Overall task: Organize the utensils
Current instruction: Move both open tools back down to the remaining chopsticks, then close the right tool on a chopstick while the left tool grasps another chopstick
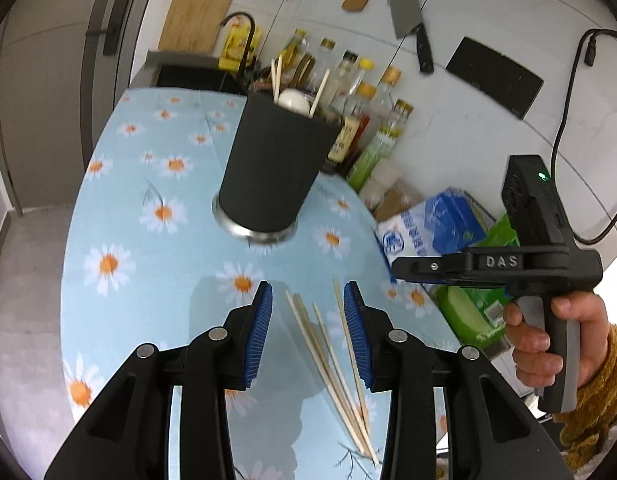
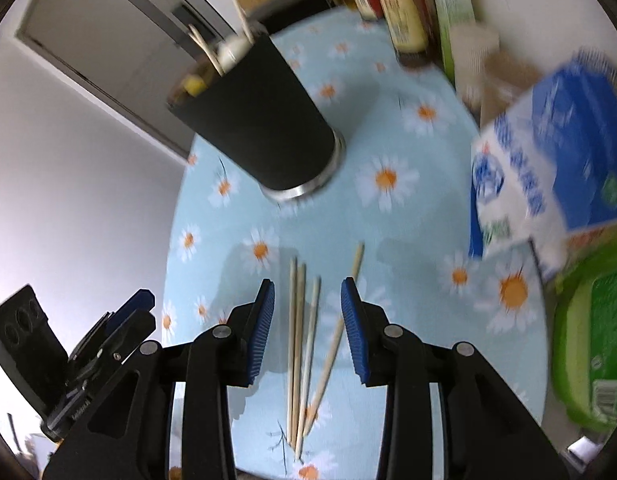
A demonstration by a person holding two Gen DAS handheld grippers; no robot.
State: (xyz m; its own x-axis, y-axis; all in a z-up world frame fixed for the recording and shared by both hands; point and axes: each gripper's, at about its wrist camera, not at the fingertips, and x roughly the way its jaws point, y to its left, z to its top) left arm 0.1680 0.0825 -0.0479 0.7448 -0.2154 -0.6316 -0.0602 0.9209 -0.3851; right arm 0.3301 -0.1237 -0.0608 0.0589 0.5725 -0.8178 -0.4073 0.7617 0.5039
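Grippers (image 1: 307, 292) (image 2: 307, 290) gape above chopsticks (image 2: 300, 344).

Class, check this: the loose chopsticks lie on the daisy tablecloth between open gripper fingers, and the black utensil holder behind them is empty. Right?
Not quite. The black utensil holder is not empty: the left wrist view shows chopsticks and a white utensil inside. The loose chopsticks do lie on the daisy tablecloth.

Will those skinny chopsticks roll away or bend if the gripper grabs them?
The chopsticks look like thin, stiff wood, so they probably won't bend. They lie loose on the daisy tablecloth, so a nudge could scatter or roll them. Being so slim, some may slip between the right gripper's open fingers.
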